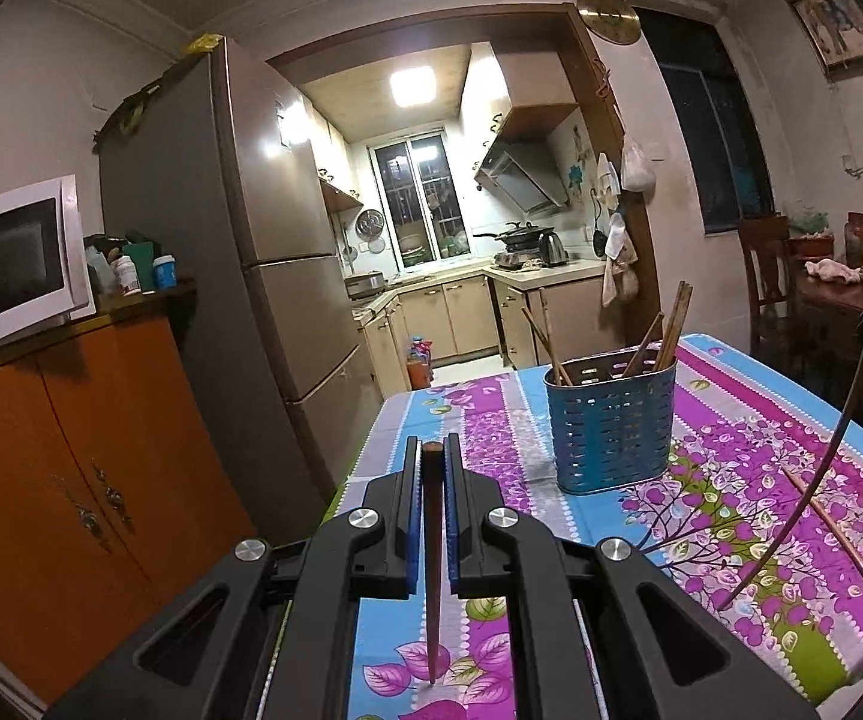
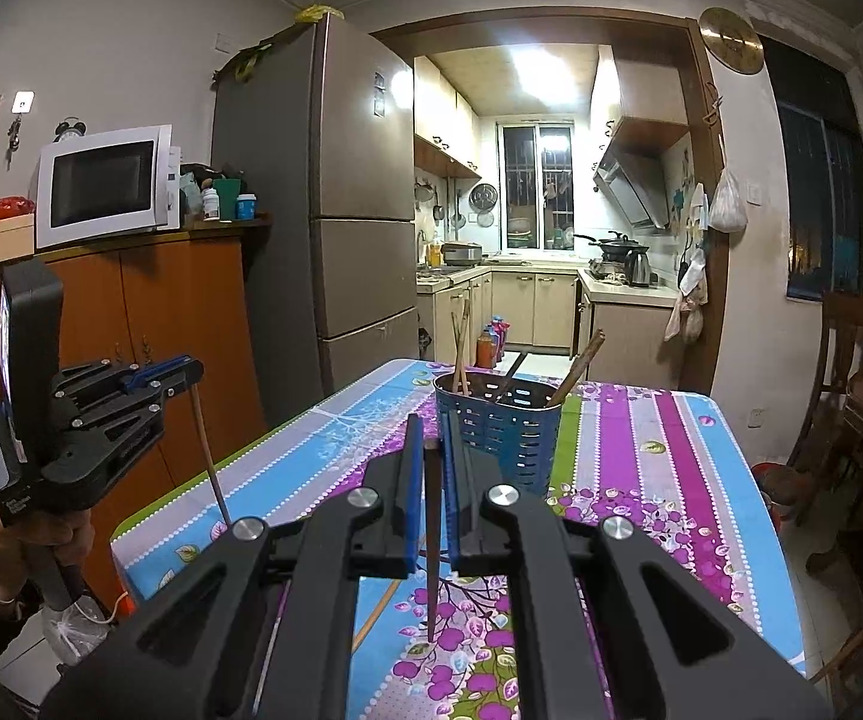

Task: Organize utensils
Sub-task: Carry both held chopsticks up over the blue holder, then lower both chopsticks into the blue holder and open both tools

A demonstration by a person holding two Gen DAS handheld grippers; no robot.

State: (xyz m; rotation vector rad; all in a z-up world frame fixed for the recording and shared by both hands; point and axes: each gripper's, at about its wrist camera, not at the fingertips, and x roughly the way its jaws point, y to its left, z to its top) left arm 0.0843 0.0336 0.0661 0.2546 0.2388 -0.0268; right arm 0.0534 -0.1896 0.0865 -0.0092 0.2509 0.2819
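My left gripper (image 1: 432, 450) is shut on a dark brown chopstick (image 1: 431, 570) that hangs tip-down over the table. My right gripper (image 2: 429, 429) is shut on another dark chopstick (image 2: 432, 540), also tip-down. A blue perforated utensil holder (image 1: 611, 426) stands on the flowered tablecloth (image 1: 491, 420) with several chopsticks in it; it also shows in the right wrist view (image 2: 500, 435). The left gripper appears in the right wrist view (image 2: 185, 369) at the left, holding its chopstick (image 2: 209, 456). A loose chopstick (image 1: 833, 531) lies on the table to the right.
An orange cabinet (image 1: 71, 468) with a white microwave (image 1: 5, 270) stands left of the table. A tall fridge (image 1: 239, 240) is behind it. A wooden chair (image 2: 839, 372) and a second table (image 1: 839, 294) stand at the right. The kitchen doorway lies beyond.
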